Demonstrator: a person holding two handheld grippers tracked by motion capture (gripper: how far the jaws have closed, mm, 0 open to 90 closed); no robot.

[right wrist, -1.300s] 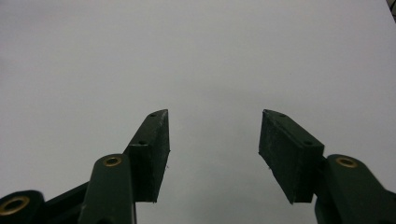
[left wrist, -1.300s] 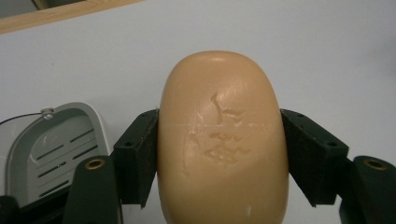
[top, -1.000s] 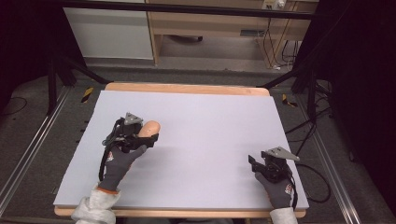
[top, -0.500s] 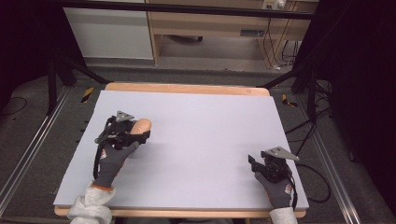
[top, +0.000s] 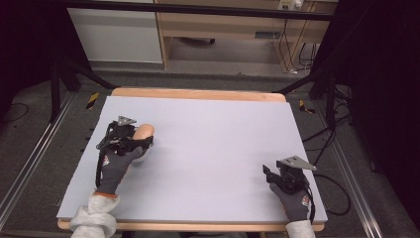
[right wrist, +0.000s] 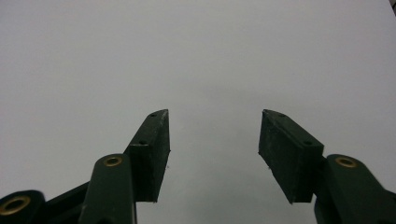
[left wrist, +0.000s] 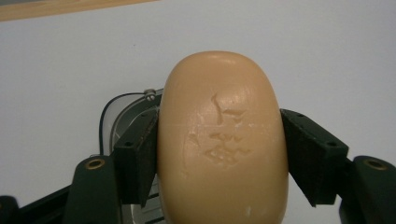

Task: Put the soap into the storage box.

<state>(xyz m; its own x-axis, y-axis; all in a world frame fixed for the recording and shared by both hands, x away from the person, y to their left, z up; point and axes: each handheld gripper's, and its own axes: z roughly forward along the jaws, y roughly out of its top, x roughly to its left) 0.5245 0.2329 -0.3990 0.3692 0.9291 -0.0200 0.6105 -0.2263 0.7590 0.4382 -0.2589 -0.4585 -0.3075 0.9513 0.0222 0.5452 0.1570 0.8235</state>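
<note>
While the left tongs are clamped on a tan bar of soap, a pad is seen pressed against each long side of it, and its rounded end is pushed out past the jaw tips. Some metal thing with a thin dark wire is glimpsed under the soap, but what it is cannot be told. Well apart, the right tongs are held wide, with only the pale table seen between and beyond the pads.
</note>
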